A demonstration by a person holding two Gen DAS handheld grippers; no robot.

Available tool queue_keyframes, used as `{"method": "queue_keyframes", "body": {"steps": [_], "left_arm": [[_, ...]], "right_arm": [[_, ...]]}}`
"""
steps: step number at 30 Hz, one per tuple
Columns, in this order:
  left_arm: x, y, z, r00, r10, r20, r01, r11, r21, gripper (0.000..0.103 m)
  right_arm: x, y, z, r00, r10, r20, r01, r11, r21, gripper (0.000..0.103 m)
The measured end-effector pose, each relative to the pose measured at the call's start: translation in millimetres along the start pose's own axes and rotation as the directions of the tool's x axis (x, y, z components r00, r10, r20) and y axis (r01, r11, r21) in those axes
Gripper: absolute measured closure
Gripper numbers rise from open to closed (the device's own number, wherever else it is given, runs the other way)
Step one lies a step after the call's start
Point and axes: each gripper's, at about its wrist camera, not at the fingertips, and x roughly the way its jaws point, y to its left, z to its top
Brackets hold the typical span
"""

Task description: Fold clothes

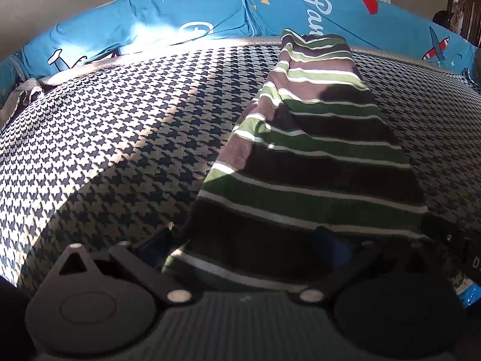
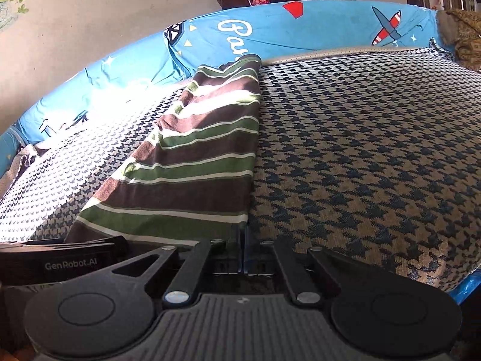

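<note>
A long, narrow striped garment point(image 1: 312, 156) in green, brown and white lies stretched along a houndstooth bed cover point(image 1: 114, 138), reaching toward a blue printed sheet point(image 1: 126, 27) at the far edge. The left gripper point(image 1: 249, 249) has its fingers spread wide, the near end of the cloth draped between them. The right gripper point(image 2: 243, 249) is pinched together on the garment's near right corner.

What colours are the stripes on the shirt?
The shirt has brown, green and thin white stripes, clearest in the right wrist view.
</note>
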Motion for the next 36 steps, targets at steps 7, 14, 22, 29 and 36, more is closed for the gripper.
{"method": "queue_keyframes", "body": {"steps": [7, 14, 22, 29, 36], "left_arm": [[-0.1, 0.2, 0.3, 1.000, -0.002, -0.009, 0.002, 1.000, -0.004, 0.000], [-0.6, 0.4, 0.1, 1.000, -0.003, -0.009, 0.003, 1.000, -0.005, 0.000], [-0.3, -0.2, -0.4, 1.000, -0.001, -0.009, 0.001, 1.000, 0.002, 0.000], [-0.1, -1.0, -0.8, 1.000, 0.002, -0.011, -0.002, 1.000, 0.004, 0.000], [0.1, -1.0, -1.1, 1.000, 0.001, -0.014, -0.001, 1.000, 0.005, 0.000]], "right_arm": [[-19.1, -20.1, -12.6, 0.992, 0.114, -0.060, -0.106, 0.986, 0.126, 0.094], [-20.4, -15.6, -22.1, 0.981, 0.168, -0.093, -0.155, 0.979, 0.130, 0.080], [-18.1, -13.3, -23.5, 0.979, 0.181, -0.098, -0.168, 0.977, 0.132, 0.092], [-24.7, -6.6, -28.2, 0.984, 0.136, -0.111, -0.130, 0.990, 0.059, 0.097], [-25.4, -5.7, -29.2, 0.985, 0.116, -0.130, -0.111, 0.993, 0.042, 0.097]]}}
